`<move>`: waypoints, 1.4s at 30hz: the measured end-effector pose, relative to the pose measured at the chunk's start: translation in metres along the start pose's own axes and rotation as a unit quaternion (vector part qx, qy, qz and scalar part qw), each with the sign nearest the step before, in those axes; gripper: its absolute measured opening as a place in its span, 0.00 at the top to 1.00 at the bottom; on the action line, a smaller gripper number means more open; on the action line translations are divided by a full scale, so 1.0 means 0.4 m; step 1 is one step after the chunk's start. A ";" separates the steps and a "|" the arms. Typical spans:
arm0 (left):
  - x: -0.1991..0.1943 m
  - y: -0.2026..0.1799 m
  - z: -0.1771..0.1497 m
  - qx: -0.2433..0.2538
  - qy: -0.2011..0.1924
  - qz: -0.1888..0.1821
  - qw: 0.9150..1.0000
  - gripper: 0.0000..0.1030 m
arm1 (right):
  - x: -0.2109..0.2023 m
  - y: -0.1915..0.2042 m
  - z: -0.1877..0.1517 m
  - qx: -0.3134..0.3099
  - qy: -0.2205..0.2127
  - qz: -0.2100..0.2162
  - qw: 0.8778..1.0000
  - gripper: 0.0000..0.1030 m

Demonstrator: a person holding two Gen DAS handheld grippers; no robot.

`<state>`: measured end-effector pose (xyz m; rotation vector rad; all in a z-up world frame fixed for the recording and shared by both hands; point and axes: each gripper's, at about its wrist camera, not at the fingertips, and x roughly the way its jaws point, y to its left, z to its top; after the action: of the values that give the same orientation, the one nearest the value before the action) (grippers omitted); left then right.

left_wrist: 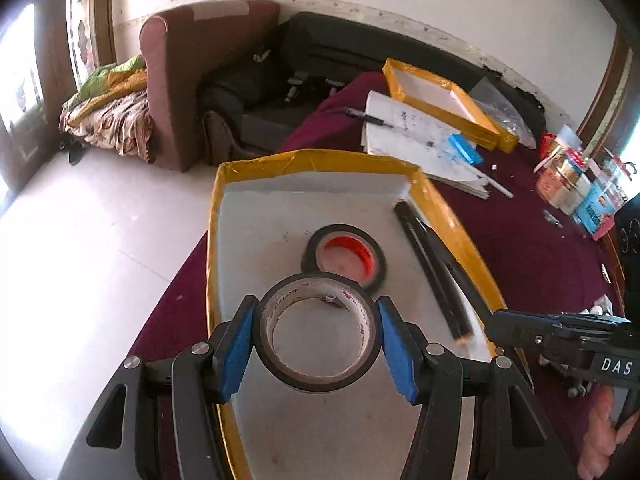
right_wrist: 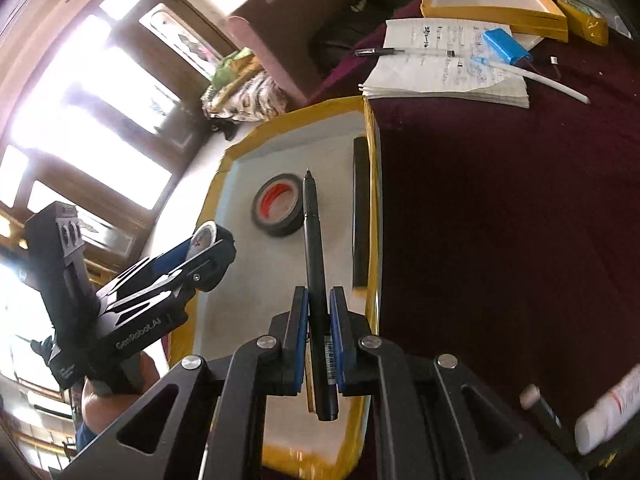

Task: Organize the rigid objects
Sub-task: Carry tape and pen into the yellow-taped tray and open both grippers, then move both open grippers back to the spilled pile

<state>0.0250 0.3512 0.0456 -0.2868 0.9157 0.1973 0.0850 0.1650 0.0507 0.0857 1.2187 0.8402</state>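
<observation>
Over the yellow-rimmed tray, the left tool pinched a tape roll — the right tool (pads pressed together) clamped a black pen.

a: the writing on the notebook is too small to read in either view. the jars and boxes at the right of the left wrist view are a blur.

b: the right gripper is cut off by that same edge, so only its tip and a bit of hand show.

a: from the right wrist view, the left gripper's fingers hide most of the tape roll.

b: the white tube at the lower right runs out of frame, smeared. the windows are blown out white.
</observation>
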 end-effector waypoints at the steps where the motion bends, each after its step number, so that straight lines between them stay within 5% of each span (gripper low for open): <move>1: 0.010 -0.002 0.007 0.000 0.002 0.004 1.000 0.39 | 0.018 0.000 0.021 0.001 0.002 -0.007 1.000 0.90; 25: 0.077 0.005 0.075 -0.022 0.022 0.023 0.999 0.37 | 0.142 0.061 0.093 -0.029 0.014 -0.095 0.995 0.90; 36: -0.006 -0.005 0.039 -0.041 -0.002 -0.001 0.999 0.35 | 0.070 0.038 0.052 -0.015 0.000 -0.049 0.999 0.90; 42: -0.125 -0.091 -0.021 -0.025 -0.051 -0.051 0.997 0.30 | -0.056 0.000 -0.032 -0.008 -0.026 0.005 1.000 0.89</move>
<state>-0.0004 0.3119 0.0866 -0.3658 0.7939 0.1391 0.0723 0.1465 0.0636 0.0999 1.1625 0.8512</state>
